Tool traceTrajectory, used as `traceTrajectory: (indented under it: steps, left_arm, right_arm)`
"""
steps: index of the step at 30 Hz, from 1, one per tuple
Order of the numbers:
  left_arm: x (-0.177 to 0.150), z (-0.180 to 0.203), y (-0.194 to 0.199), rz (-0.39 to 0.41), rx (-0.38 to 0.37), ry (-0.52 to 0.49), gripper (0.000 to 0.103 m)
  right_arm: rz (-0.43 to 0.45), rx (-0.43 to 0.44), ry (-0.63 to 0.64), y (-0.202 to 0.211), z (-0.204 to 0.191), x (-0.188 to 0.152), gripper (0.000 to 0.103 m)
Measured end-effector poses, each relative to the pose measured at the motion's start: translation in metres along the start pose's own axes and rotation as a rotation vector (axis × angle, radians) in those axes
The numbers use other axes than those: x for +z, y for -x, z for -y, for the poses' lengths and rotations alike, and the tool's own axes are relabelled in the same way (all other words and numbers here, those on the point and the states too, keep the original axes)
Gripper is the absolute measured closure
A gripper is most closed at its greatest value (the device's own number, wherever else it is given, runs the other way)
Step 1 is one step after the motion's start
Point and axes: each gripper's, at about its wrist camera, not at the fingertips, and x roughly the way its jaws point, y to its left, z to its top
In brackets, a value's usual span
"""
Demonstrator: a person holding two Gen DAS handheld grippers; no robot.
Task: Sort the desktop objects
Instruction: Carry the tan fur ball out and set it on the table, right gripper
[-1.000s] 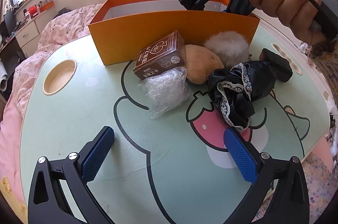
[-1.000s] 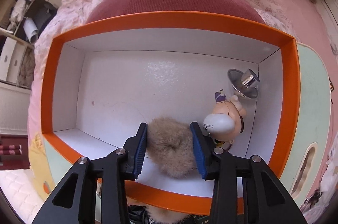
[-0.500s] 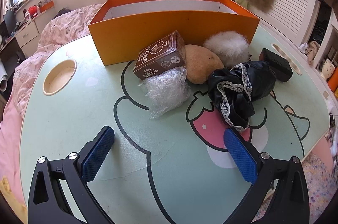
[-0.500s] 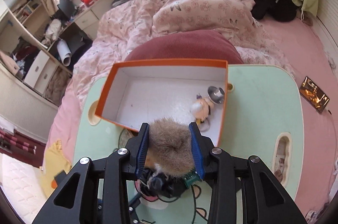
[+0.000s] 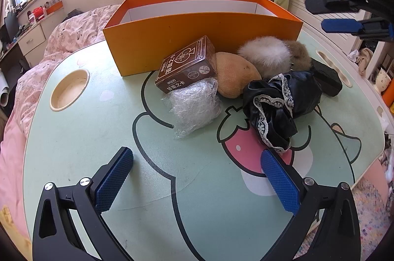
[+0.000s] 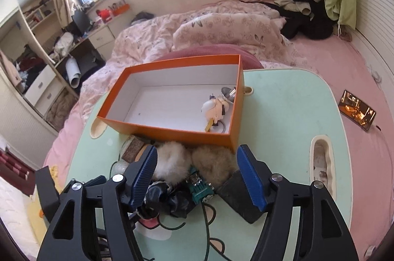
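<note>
- Above the mint-green cartoon-printed table (image 6: 283,113), the right gripper (image 6: 197,174) tilted downward, jaws opening, empty.
- Brown fluffy pompom (image 6: 214,163) lay below, between them, beside the orange cardboard box (image 6: 172,131).
- Left gripper (image 5: 197,177) gaped wide, holding nothing.

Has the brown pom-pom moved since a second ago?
Yes. It was over the orange box in the right gripper; now the brown pom-pom lies on the table outside the box's near wall, beside the white pom-pom, as the jaws open.
</note>
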Motion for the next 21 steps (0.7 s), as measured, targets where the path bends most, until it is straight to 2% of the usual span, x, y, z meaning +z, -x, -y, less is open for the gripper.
traceTrajectory:
  steps: [2, 7, 11, 12, 14, 15, 21]
  left_arm:
    - [0.0, 0.0, 0.001, 0.0, -0.001, 0.0, 0.0]
    - [0.0, 0.0, 0.0, 0.0, -0.002, 0.0, 0.0]
    - [0.0, -0.001, 0.0, -0.001, -0.005, 0.0, 0.0]
    - [0.0, -0.001, 0.0, -0.001, -0.005, 0.0, 0.0]
    - [0.0, -0.001, 0.0, -0.002, -0.005, 0.0, 0.0]
    - [0.002, -0.004, -0.002, -0.001, -0.005, 0.0, 0.0]
    - [0.002, -0.004, -0.001, -0.001, -0.006, 0.002, 0.0]
  right_arm:
    - [0.015, -0.029, 0.013, 0.004, -0.001, -0.017, 0.036]
    - [0.003, -0.163, 0.116, -0.004, -0.012, -0.068, 0.036]
    - [-0.036, -0.197, 0.127, -0.023, -0.015, -0.086, 0.036]
    - [-0.044, -0.209, 0.125, -0.028, -0.015, -0.089, 0.032]
    - [-0.038, -0.263, 0.136, -0.04, -0.017, -0.095, 0.015]
    - [-0.039, -0.282, 0.151, -0.044, -0.019, -0.097, 0.0]
    - [-0.04, -0.27, 0.166, -0.048, -0.018, -0.098, 0.0]
